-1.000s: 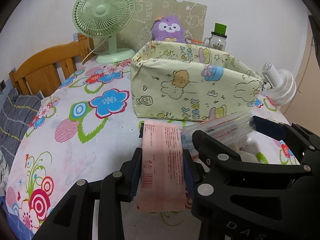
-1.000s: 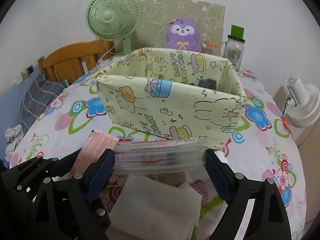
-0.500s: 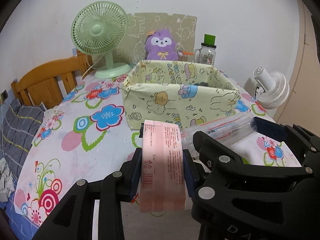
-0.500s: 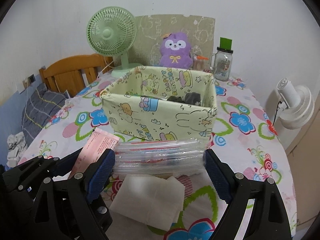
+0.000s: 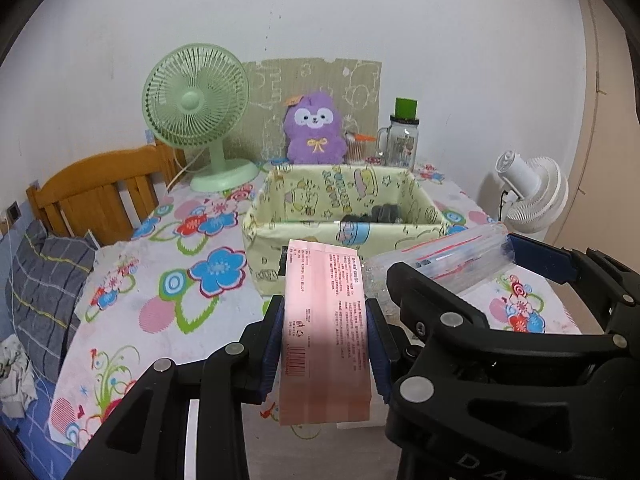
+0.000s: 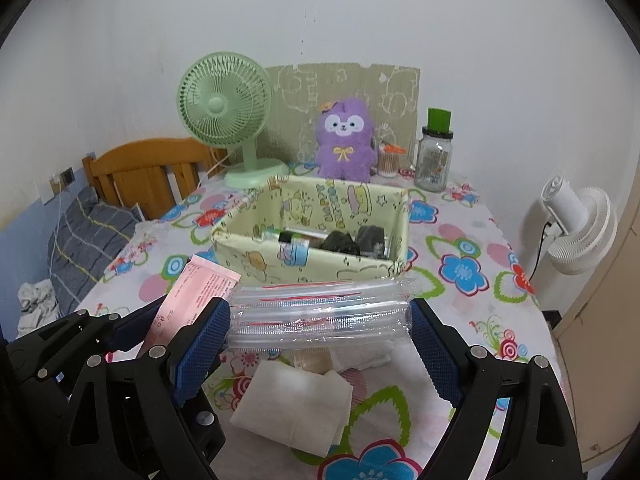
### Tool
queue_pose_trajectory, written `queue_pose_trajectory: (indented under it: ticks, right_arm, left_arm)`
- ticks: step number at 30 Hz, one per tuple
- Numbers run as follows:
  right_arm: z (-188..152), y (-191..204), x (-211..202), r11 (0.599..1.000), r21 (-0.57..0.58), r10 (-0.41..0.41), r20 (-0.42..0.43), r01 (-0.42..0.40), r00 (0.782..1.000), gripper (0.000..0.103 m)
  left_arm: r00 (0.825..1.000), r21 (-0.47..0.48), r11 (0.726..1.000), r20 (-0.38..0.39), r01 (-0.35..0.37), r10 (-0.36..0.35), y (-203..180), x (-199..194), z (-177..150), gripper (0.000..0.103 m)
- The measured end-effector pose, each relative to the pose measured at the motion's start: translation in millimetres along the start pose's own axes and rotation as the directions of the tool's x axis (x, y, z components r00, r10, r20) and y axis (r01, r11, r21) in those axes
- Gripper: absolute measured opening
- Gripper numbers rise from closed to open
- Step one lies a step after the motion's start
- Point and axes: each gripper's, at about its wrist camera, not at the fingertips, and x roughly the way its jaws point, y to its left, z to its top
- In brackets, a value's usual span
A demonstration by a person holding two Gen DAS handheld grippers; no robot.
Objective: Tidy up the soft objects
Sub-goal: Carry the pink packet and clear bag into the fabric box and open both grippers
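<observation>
My left gripper (image 5: 324,340) is shut on a flat pink packet (image 5: 325,320) with printed text, held above the table. My right gripper (image 6: 320,320) is shut across the ends of a wide clear plastic pack (image 6: 320,312) with red lines; its jaws stand far apart around it. Both are lifted in front of a pale yellow cartoon-print fabric box (image 6: 256,252) that holds dark items (image 6: 340,240). In the left wrist view the clear pack (image 5: 440,256) shows at the right. The pink packet (image 6: 196,292) shows at the left of the right wrist view.
White folded cloths (image 6: 296,408) lie on the flowered tablecloth (image 5: 160,300) below the right gripper. Behind the box stand a green fan (image 5: 200,112), a purple plush (image 5: 316,128) and a glass jar (image 5: 400,140). A white fan (image 6: 576,228) is at right, a wooden chair (image 5: 100,196) at left.
Both grippers have risen with their packs and drawn back from the box, so its inside now shows. Neither grip has changed.
</observation>
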Motion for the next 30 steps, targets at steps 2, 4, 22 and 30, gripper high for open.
queue_pose_trajectory:
  ticks: [2,4,22,30]
  right_arm:
    - [4,1,-4,1.000,-0.002,-0.001,0.009,0.001,1.000,0.091]
    - [8,0,-6,1.000,-0.002,-0.002,0.016,0.002,1.000,0.091]
    - [51,-8,-2,1.000,0.009,-0.009,0.062,0.009,0.998,0.091]
    - [67,-13,12,1.000,0.009,-0.015,0.070,0.015,0.997,0.091]
  left_arm:
    - [1.000,0.003,1.000,0.009,0.000,0.000,0,-3,4,0.039]
    - [1.000,0.005,1.000,0.017,0.000,0.000,0,-6,9,0.039]
    - [0.998,0.032,0.999,0.055,0.001,-0.002,1,3,53,0.039]
    - [0.998,0.037,0.999,0.057,0.001,-0.003,1,18,71,0.039]
